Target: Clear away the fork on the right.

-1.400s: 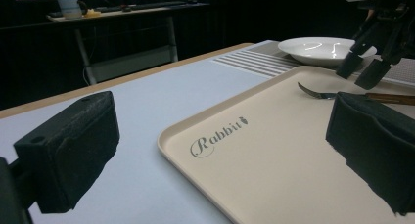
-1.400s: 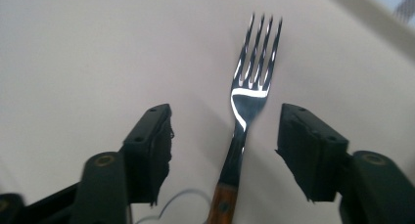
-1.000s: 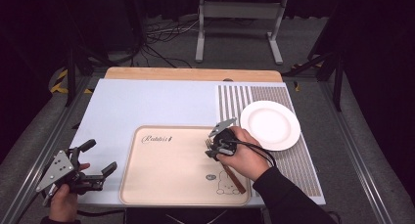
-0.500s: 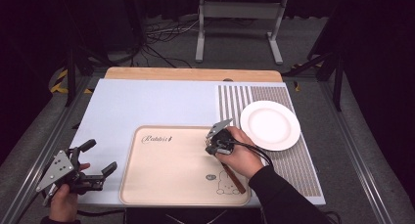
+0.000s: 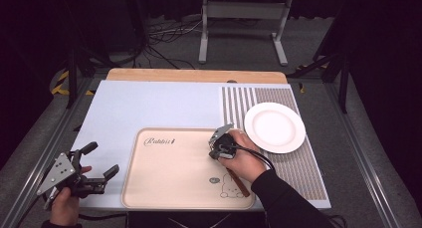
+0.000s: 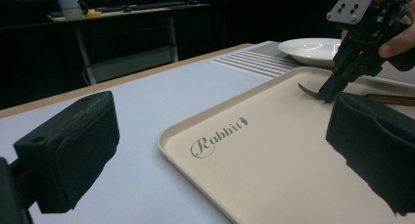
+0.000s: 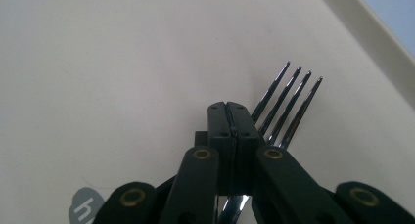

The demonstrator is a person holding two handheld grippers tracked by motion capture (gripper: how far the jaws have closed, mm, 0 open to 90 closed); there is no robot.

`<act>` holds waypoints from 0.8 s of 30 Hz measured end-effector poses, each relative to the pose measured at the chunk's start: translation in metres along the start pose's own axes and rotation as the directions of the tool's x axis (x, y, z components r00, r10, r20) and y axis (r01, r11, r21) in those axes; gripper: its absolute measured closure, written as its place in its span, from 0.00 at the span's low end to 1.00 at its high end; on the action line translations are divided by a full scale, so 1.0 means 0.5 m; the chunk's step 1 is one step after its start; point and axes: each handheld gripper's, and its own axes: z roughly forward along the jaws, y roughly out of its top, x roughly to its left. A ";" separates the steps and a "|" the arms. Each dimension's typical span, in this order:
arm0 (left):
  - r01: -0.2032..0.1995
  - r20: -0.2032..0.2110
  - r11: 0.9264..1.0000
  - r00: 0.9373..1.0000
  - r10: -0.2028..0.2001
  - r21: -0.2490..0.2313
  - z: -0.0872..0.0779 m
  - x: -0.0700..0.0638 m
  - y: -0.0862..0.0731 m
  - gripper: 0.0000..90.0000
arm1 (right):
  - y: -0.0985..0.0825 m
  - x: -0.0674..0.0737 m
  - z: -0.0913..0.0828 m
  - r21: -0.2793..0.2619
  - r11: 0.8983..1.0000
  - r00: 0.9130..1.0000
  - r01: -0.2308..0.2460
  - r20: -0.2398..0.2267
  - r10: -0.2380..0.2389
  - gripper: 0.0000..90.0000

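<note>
High view shows a cream tray point(image 5: 164, 188) with a script word and a small rabbit drawing lying at the near edge of a pale blue mat point(image 5: 149, 103), and the right gripper point(image 5: 217, 147) lowered onto the tray's right part, near its far rim. Under the person's right hand point(image 5: 241, 161) a fork point(image 5: 241, 184) lies on the tray, its brown wooden handle running out toward the tray's near right corner. In the right gripper view the two black jaws are pressed together with no gap between them, and the fork's point(image 7: 284, 104) four metal tines fan out just beyond and to the right of the tips, with the neck passing beneath the jaws; whether the pads actually pinch the metal cannot be told from here. The left gripper view looks across the tray point(image 6: 274, 180) and catches the right gripper point(image 6: 327, 93) with its tip down at the fork point(image 6: 309, 91), whose curved head rests on the tray surface. The left gripper point(image 5: 98, 163) sits off the tray's left edge over the mat, jaws spread wide with nothing between them. A white plate point(image 5: 274, 127) stands empty on the striped part of the mat, just right of the tray's far corner.
</note>
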 end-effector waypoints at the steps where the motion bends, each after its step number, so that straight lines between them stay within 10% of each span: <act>1: -0.001 0.001 1.000 1.000 0.001 0.002 0.000 0.000 0.000 0.00 | 0.000 0.000 0.000 0.000 1.000 1.000 0.000 0.000 0.000 1.00; 24: -0.001 0.001 1.000 1.000 0.001 0.000 0.000 0.000 0.000 0.00 | -0.016 -0.031 -0.013 0.013 0.999 0.998 -0.039 0.052 0.038 1.00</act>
